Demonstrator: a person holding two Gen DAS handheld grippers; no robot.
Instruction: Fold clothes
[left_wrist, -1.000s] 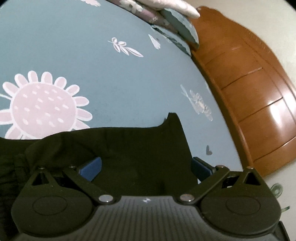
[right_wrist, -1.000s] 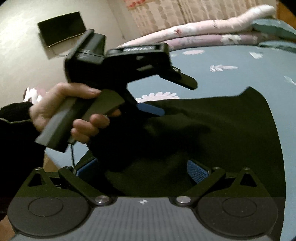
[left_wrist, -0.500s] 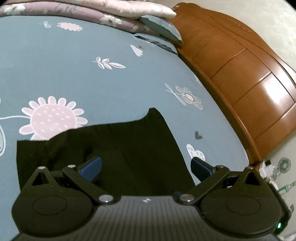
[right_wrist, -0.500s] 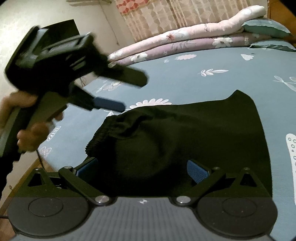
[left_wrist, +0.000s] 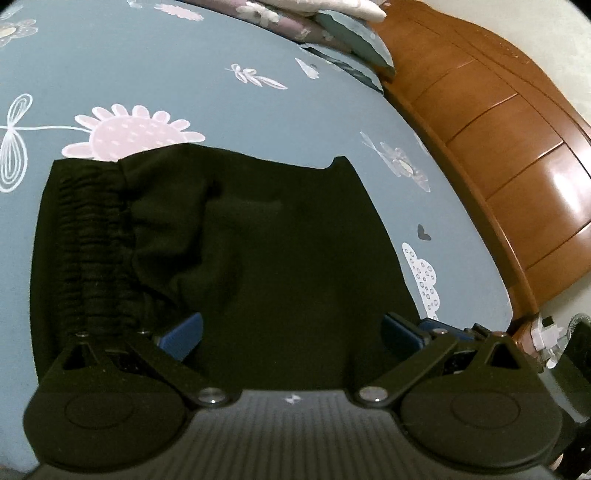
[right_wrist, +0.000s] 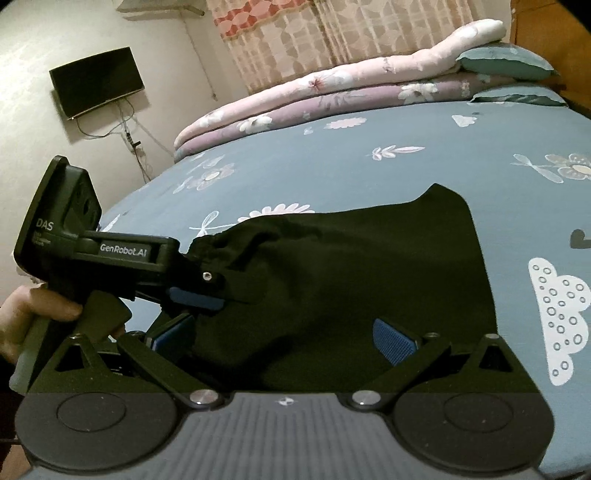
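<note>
A black garment (left_wrist: 280, 236) with a gathered elastic waistband (left_wrist: 92, 236) lies spread on the blue flowered bedsheet (left_wrist: 221, 110). My left gripper (left_wrist: 291, 332) hovers low over its near edge, open, with the cloth showing between the blue pads and nothing clamped. In the right wrist view the same garment (right_wrist: 362, 266) fills the middle. My right gripper (right_wrist: 284, 338) is open above its near edge. The left gripper (right_wrist: 221, 295) sits at the waistband end on the left, held by a hand (right_wrist: 33, 314).
A wooden headboard (left_wrist: 498, 129) runs along the right side of the bed. Folded quilts (right_wrist: 332, 92) and pillows (right_wrist: 506, 62) lie at the far end. A wall screen (right_wrist: 96, 81) hangs beyond the bed's left edge. Bare sheet (right_wrist: 424, 147) stretches beyond the garment.
The left gripper let the waistband end down, swung up and to the left, and has come back down low beside the waistband. The garment now lies flatter. Both grippers stayed open.
</note>
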